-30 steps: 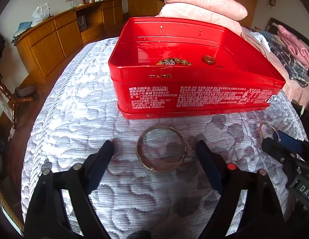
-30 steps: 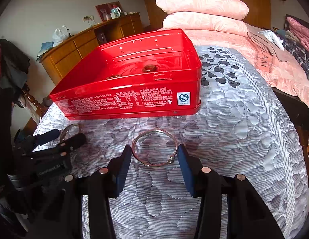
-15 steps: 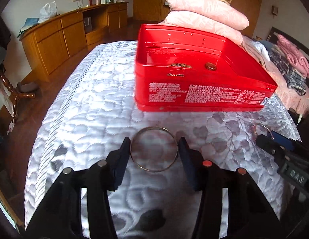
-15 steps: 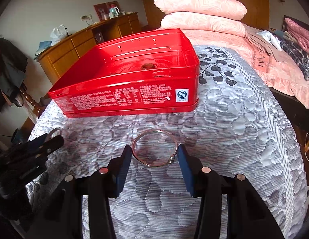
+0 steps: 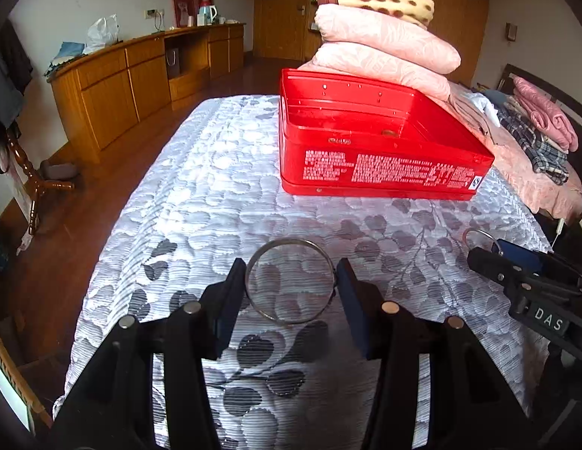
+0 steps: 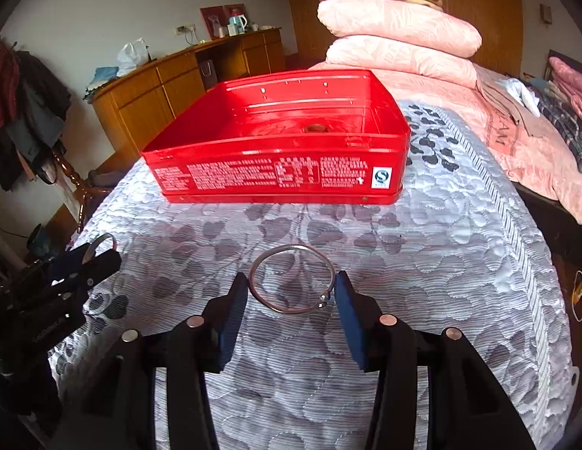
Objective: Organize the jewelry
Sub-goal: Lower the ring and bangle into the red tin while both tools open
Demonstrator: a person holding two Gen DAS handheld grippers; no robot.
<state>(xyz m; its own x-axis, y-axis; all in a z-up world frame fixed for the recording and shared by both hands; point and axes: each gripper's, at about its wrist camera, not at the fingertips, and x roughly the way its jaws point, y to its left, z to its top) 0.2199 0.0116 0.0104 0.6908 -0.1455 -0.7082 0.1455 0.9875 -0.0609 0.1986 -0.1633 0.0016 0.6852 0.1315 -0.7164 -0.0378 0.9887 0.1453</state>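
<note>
Left fingers: your left gripper (image 5: 290, 292) has just been closing, and its blue pads now press on either side of a thin closed silver bangle (image 5: 290, 281), about half open with the ring spanning the gap.
Right fingers: your right gripper (image 6: 291, 296) stands at a similar half-open width, clamped across an open-ended silver wire bangle with two small bead tips (image 6: 291, 279); the beads sit just inside the right-hand pad.
Where the bangles are: each sits low in the centre of its own wrist view, ring face toward the camera, apparently lifted clear of the grey leaf-patterned quilt on the bed (image 5: 215, 195).
Key relation: the open red rectangular tin box (image 5: 366, 142) lies ahead of both pairs of fingers, in the upper centre of each frame, its long printed wall facing you. From the left view it sits up and right; from the right view, almost straight above the fingers.
Nearer hand: I cannot tell; both seem about equally far from the tin.
Tin contents: a small brownish ring-like piece (image 6: 315, 127) lies inside.
Judgement: carrying over the near wall looks like the coming move.
</note>
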